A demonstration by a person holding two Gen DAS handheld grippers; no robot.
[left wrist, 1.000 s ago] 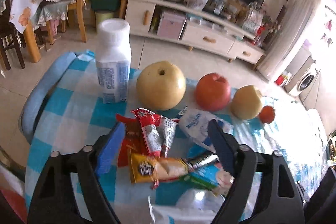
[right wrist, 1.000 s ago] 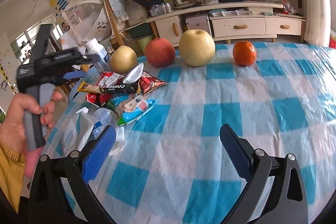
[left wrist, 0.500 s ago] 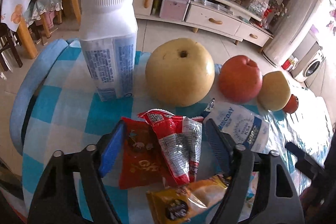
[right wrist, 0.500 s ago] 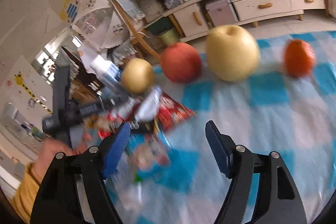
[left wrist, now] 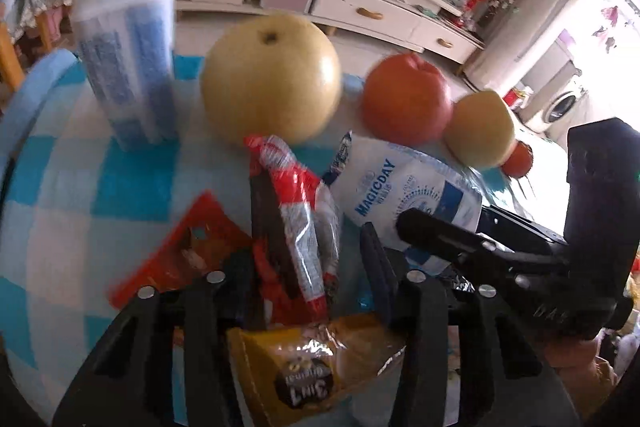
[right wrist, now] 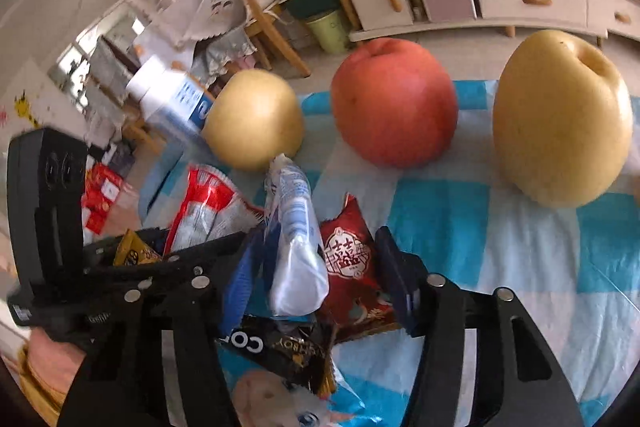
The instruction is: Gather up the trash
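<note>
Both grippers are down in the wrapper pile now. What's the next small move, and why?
Probably finish both closes before lifting. The left gripper is closing with the red-and-white wrapper standing between its jaws. The right gripper is closing around the white-and-blue packet, with a gap still showing at its right pad. The pear and apple sit behind the pile, so a straight lift should miss them.

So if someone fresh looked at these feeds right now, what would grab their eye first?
Probably the row of big fruit at the back of the checked cloth: a yellow pear, a red apple and a smaller pear. Next, the wrapper heap in front, where the left gripper is closing around a red-and-white wrapper and the right gripper around a clear blue-printed bag.
</note>
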